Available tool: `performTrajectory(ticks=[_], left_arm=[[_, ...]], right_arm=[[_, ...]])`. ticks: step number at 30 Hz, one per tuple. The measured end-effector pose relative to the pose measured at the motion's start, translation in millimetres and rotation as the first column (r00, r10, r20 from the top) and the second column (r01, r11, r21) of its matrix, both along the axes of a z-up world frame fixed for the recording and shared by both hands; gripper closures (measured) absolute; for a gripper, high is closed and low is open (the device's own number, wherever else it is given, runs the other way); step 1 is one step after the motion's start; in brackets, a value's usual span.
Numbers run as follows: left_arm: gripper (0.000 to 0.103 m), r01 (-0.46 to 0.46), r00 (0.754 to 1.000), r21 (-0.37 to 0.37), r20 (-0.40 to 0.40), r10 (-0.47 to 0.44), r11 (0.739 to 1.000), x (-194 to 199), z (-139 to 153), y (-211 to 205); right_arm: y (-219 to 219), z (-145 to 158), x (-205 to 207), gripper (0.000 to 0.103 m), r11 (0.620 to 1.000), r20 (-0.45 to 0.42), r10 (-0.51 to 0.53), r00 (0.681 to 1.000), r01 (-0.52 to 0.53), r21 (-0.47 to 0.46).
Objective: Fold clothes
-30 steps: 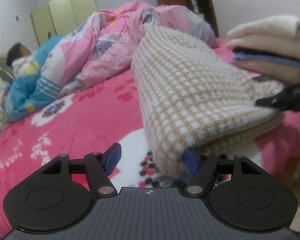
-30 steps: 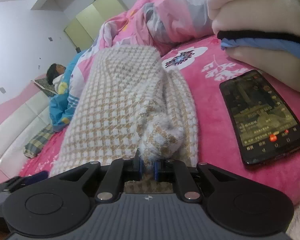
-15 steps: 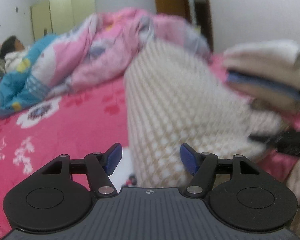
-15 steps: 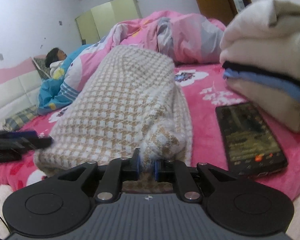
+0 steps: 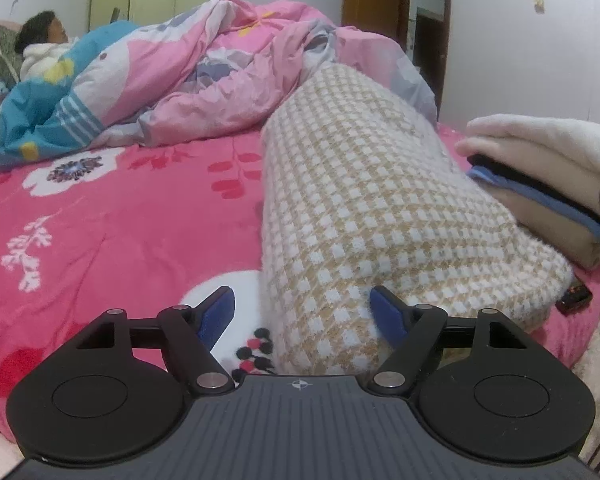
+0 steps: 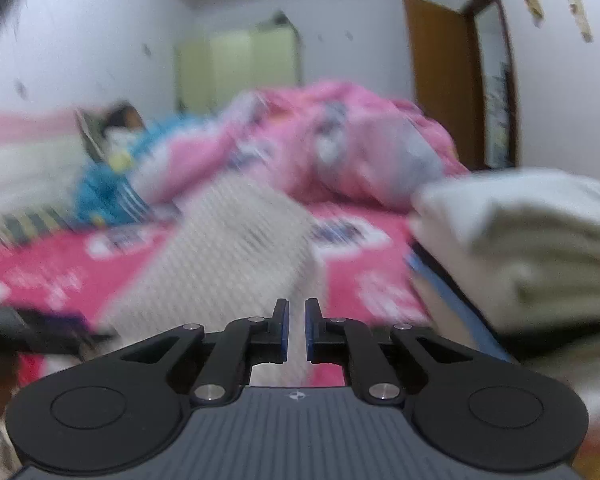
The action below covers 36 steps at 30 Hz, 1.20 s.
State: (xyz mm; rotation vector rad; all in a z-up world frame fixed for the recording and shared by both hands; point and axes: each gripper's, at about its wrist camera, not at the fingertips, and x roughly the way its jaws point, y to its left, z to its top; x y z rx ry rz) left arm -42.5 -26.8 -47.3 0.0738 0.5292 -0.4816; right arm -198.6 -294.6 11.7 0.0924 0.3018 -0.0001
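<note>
Folded stack and quilt flank checked knit; left tool gapes, right tool nearly closed, empty.

No readable text, label or number anywhere (the right wrist view is perhaps too blurred to judge).

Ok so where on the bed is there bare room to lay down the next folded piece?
The widest free patch is the pink floral bedspread, bordered by the checked knit garment on the right and the crumpled quilt behind. It is crowded on the garment's far side: the stack of folded clothes sits close against it, with a dark phone corner peeking out.
</note>
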Motion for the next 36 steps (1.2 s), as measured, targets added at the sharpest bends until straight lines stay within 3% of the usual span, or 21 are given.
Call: performTrajectory(ticks=[4, 7, 10, 13, 17, 19, 23, 27, 31, 33, 36], left_arm=[[0.026, -0.001, 1.0, -0.014, -0.004, 0.001, 1.0, 0.5, -0.5, 2.8], [0.026, -0.001, 1.0, -0.026, -0.005, 0.0, 1.0, 1.8, -2.1, 5.5], [0.026, 0.008, 1.0, -0.013, -0.019, -0.008, 1.0, 3.7, -5.5, 3.6], [0.028, 0.012, 1.0, -0.007, 0.003, -0.012, 1.0, 1.8, -0.3, 3.4], [0.04, 0.004, 0.999, -0.036, 0.042, -0.003, 0.999, -3.5, 14.8, 1.9], [0.04, 0.01, 0.997, -0.042, 0.08, -0.006, 0.999, -4.8, 23.9, -3.2], [0.037, -0.002, 0.998, 0.046, 0.057, -0.001, 0.999, 4.3, 11.4, -25.9], [0.034, -0.024, 0.999, 0.023, 0.036, 0.023, 0.999, 5.0, 3.6, -23.8], [0.032, -0.042, 0.999, -0.01, 0.025, 0.042, 0.999, 4.1, 0.5, -17.2], [0.031, -0.047, 0.999, -0.029, 0.022, 0.048, 0.998, 2.3, -1.8, -15.7], [0.031, -0.045, 0.999, -0.046, 0.027, 0.046, 0.998, -0.1, -4.4, -14.3]], right_arm=[[29.6, 2.4, 38.5, 0.095, 0.991, 0.0, 0.098, 0.995, -0.098, -0.087], [39.1, -32.8, 81.6, 0.094, 0.986, -0.167, 0.133, 0.977, -0.147, -0.073], [45.8, -69.7, 121.8, 0.096, 0.983, -0.341, 0.153, 0.927, -0.178, -0.045], [52.2, -61.3, 121.9, 0.096, 0.982, -0.363, 0.134, 0.922, -0.174, -0.08], [49.1, -63.7, 125.2, 0.096, 0.984, -0.367, 0.137, 0.92, -0.168, -0.055], [49.4, -64.1, 124.0, 0.096, 0.985, -0.368, 0.132, 0.92, -0.163, -0.053], [49.2, -65.2, 120.4, 0.096, 0.985, -0.366, 0.133, 0.921, -0.164, -0.055], [36.3, -60.1, 117.9, 0.096, 0.985, -0.378, 0.162, 0.912, -0.174, 0.002], [38.3, -16.1, 126.5, 0.092, 0.979, -0.331, 0.196, 0.923, -0.204, 0.009], [46.4, 10.7, 135.5, 0.091, 0.975, -0.272, 0.21, 0.939, -0.223, -0.02], [61.7, 49.0, 154.0, 0.082, 0.966, -0.175, 0.229, 0.958, -0.246, -0.08]])
